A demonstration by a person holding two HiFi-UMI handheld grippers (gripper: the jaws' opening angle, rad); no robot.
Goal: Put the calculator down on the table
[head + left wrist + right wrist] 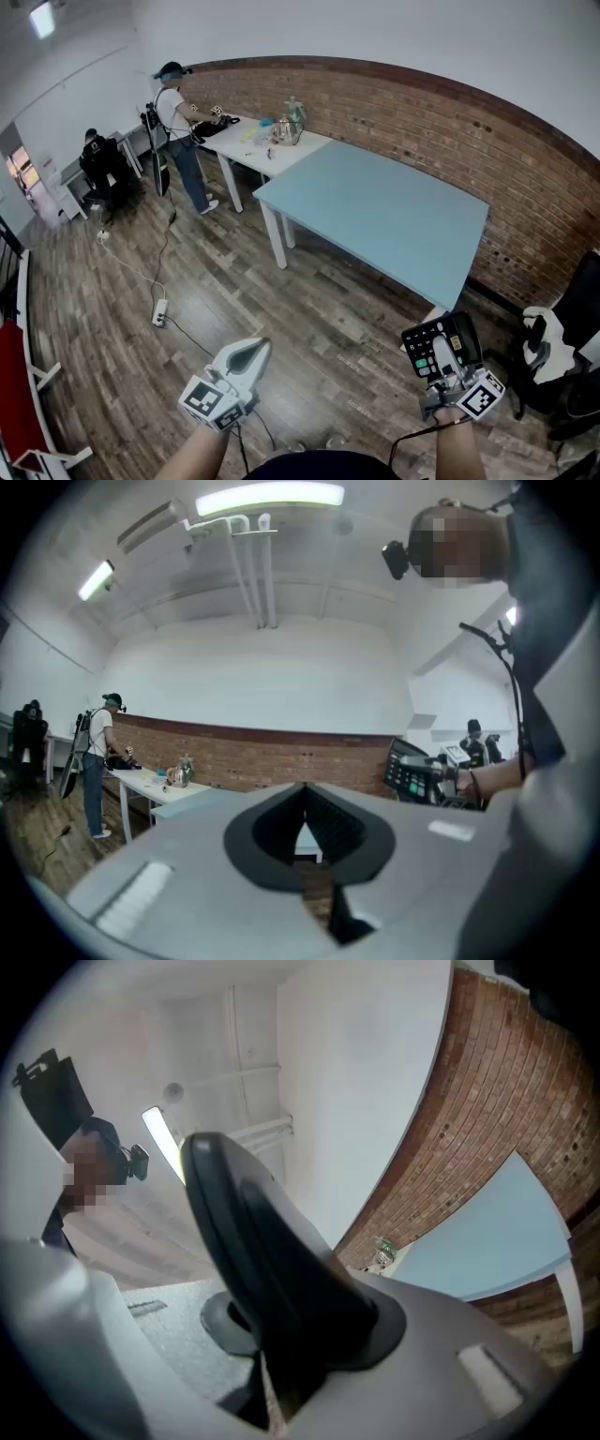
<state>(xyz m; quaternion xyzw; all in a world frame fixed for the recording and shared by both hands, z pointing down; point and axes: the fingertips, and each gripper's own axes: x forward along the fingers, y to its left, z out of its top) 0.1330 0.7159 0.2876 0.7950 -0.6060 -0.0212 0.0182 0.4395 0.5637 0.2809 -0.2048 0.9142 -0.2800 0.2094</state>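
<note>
A black calculator (424,343) with grey and green keys stands upright between the jaws of my right gripper (442,354), which is shut on it, low at the right over the wooden floor. The right gripper view shows the calculator (253,1251) edge-on as a dark slab that rises out of the jaws. The light blue table (375,216) lies ahead with its near corner just beyond the calculator. My left gripper (249,354) hangs at the lower left, shut and holding nothing. The left gripper view shows the calculator (409,774) off to the right.
A white table (246,142) with small items stands at the back left, and a person (178,127) works beside it. Another person (98,159) sits further left. A power strip (159,311) and its cable lie on the floor. A black chair (567,347) stands at the right.
</note>
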